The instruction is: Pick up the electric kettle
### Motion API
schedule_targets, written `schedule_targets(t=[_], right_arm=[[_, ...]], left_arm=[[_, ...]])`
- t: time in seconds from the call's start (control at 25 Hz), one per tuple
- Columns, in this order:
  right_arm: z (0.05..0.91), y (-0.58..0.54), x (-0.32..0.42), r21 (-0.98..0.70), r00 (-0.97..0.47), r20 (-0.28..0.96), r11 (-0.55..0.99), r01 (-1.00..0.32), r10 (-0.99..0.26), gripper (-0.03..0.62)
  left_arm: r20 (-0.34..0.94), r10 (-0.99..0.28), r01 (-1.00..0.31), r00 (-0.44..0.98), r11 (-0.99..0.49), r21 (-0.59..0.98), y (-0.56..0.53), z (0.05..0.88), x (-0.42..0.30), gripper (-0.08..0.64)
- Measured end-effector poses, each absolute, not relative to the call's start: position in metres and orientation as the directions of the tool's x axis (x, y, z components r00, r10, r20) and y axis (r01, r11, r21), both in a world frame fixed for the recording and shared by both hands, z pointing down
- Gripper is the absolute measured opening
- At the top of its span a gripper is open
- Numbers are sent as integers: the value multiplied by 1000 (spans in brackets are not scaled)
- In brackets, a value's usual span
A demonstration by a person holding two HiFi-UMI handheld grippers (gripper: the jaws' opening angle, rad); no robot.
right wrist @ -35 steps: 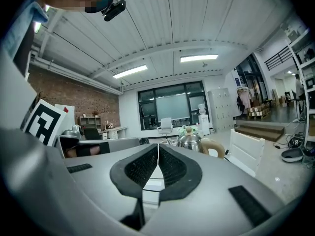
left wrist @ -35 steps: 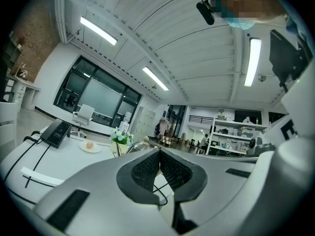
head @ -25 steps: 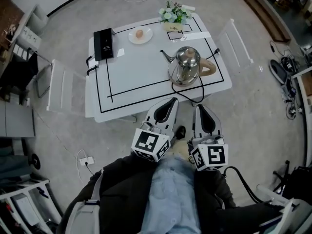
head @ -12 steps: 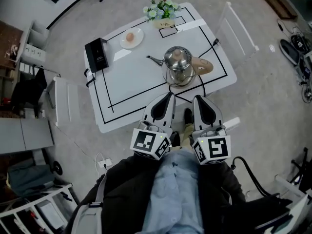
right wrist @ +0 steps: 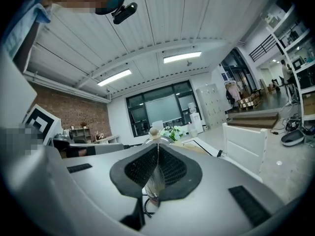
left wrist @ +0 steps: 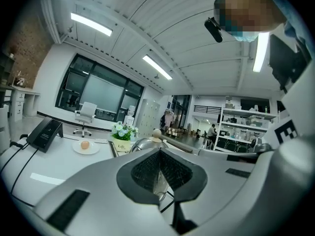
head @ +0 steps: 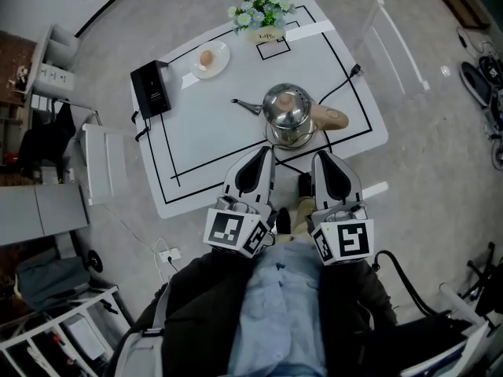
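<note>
A shiny steel electric kettle point(head: 288, 113) with a tan handle point(head: 330, 118) and a thin spout stands on its base near the front edge of the white table point(head: 204, 132). Both grippers hover side by side just short of that edge. My left gripper point(head: 266, 153) is shut and empty, its tips pointing at the kettle's near left side. Equally shut and empty, my right gripper point(head: 321, 158) points below the handle. In the left gripper view the kettle's lid knob point(left wrist: 156, 132) peeks over the closed left gripper point(left wrist: 158, 151). In the right gripper view the lid knob point(right wrist: 154, 132) shows above the right gripper point(right wrist: 157, 147).
On the table stand a black device point(head: 149, 89) at the left, a plate with an egg point(head: 207, 60) and a flower pot point(head: 260, 14) at the far edge. A black cable point(head: 339, 86) runs from the kettle off the right side. White chairs point(head: 100, 163) flank the table.
Both grippers have moved forward to the table's front edge, closer to the kettle. Their jaws stayed shut. The kettle has not moved on the table.
</note>
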State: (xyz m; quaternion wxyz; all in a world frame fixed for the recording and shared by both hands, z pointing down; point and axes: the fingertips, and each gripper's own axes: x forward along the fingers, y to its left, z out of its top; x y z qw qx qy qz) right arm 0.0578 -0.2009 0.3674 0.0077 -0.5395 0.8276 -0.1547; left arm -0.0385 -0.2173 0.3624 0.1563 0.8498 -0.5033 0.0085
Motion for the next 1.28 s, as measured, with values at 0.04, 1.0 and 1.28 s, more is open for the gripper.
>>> schedule_targets(t=[0.04, 1.0, 1.28], right_arm=[[369, -204, 59, -259, -414, 160, 367, -894, -896, 18], [455, -244, 105, -224, -245, 334, 176, -958, -910, 242], [460, -249, 110, -213, -225, 345, 158, -964, -911, 245]], left_arm=[[153, -856, -854, 494, -444, 273, -220, 361, -40, 8], [102, -911, -866, 400, -339, 368, -263, 416, -74, 249], [91, -926, -878, 367, -313, 361, -275, 416, -86, 252]])
